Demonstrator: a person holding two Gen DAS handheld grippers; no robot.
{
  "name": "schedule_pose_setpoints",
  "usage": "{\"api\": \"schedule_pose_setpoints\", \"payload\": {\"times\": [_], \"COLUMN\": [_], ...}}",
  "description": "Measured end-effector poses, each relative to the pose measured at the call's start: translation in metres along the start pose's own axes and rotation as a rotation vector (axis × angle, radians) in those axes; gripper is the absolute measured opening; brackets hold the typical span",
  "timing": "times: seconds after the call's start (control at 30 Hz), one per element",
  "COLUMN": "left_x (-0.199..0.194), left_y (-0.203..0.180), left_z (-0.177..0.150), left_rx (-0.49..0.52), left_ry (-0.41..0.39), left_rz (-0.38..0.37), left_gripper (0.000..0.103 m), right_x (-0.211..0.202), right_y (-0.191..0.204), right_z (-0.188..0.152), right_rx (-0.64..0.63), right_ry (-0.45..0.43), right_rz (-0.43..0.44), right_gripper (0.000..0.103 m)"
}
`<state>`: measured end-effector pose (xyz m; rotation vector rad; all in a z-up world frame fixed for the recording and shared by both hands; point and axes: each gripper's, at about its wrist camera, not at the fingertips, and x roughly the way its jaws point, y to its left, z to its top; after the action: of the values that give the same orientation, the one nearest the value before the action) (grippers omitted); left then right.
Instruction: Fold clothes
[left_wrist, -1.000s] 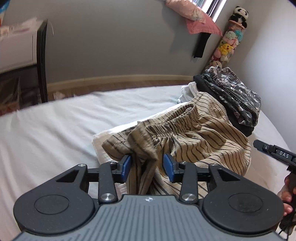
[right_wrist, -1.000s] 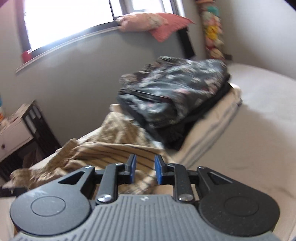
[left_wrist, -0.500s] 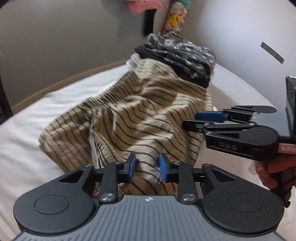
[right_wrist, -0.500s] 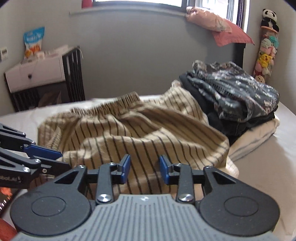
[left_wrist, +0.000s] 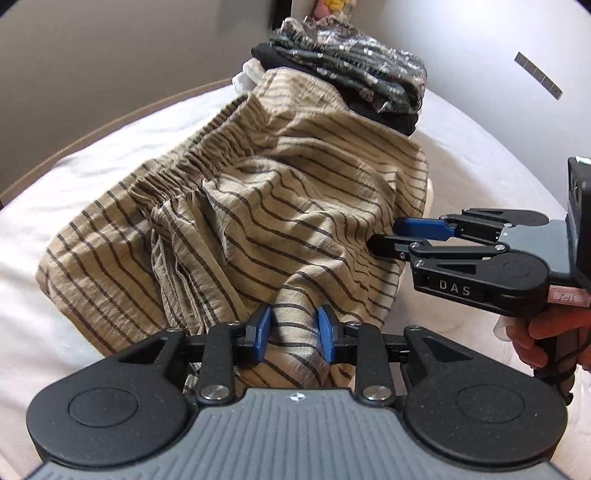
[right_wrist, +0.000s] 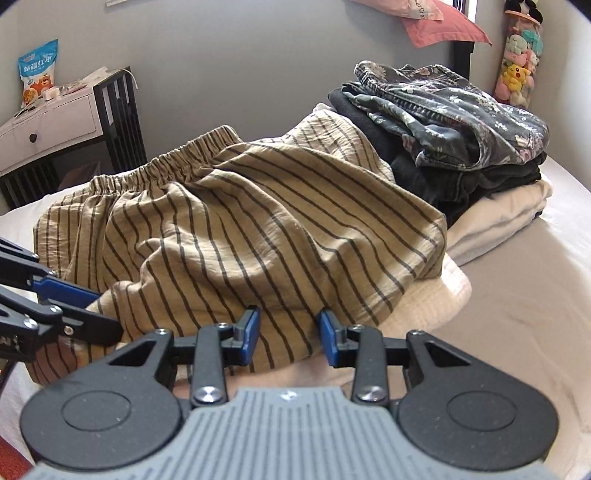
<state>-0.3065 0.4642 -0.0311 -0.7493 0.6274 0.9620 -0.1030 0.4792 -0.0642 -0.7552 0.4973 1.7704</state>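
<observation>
Striped shorts (left_wrist: 258, 206): tan with dark stripes and a gathered elastic waistband, lying crumpled across the middle of both views on the bed (left_wrist: 92, 147); the far end rests against the stack of clothes.
Left hand-held gripper (left_wrist: 293, 334): lower centre of the left wrist view, blue pads apart, with a raised fold of the striped cloth between them; the pads lie close to the cloth, but I cannot tell whether they press it.
Right hand-held gripper (right_wrist: 290, 332): lower centre of the right wrist view, jaws apart over the near hem of the shorts, nothing held. In the left wrist view it comes in from the right edge, its tips at the edge of the shorts.
Hand (left_wrist: 543, 332): fingers wrapped round the right gripper's handle, lower right of the left wrist view.
Stack of clothes (right_wrist: 443, 122): upper right of the right wrist view; dark floral garment on top, black clothing under it, cream folded cloth (right_wrist: 498, 218) at the bottom.
Nightstand (right_wrist: 66, 125): upper left of the right wrist view, white drawer in a black frame, with a blue snack bag (right_wrist: 37, 70) on top.
Plush toys (right_wrist: 517, 62): stacked in the upper right corner.
</observation>
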Motion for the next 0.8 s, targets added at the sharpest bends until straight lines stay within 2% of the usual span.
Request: {"api": "schedule_pose_setpoints", "payload": {"times": [0.13,0.27,0.4,0.47,0.53,0.63,0.8], "left_x": [-0.014,-0.032,-0.028,-0.018,-0.007,0.012,0.034], "left_y": [0.004,0.018,0.031,0.036,0.042,0.050,0.057], "left_z": [0.005,0.015,0.031,0.036,0.040,0.043,0.044], "left_rx": [-0.005,-0.009,0.013,0.018,0.015,0.009,0.011], "left_ry": [-0.026,-0.085,-0.101,-0.091,-0.073,-0.041,0.003], "left_rz": [-0.007,-0.004,0.026,0.030,0.022,0.037,0.066], "left_gripper": [0.036,0.037,0.037,0.037,0.037,0.032,0.022], "right_x": [-0.017,-0.032,-0.034,-0.033,-0.034,-0.031,-0.007], "right_y": [0.000,-0.002,0.002,0.005,0.011,0.027,0.037], "right_z": [0.005,0.013,0.021,0.025,0.027,0.028,0.018], "right_rx": [0.004,0.035,0.042,0.043,0.042,-0.019,-0.100], "right_ry": [-0.036,-0.076,-0.100,-0.111,-0.119,-0.107,-0.041], "right_rz": [0.002,0.010,0.014,0.019,0.063,0.107,0.058], "right_gripper": [0.039,0.039,0.039,0.039,0.039,0.039,0.039]}}
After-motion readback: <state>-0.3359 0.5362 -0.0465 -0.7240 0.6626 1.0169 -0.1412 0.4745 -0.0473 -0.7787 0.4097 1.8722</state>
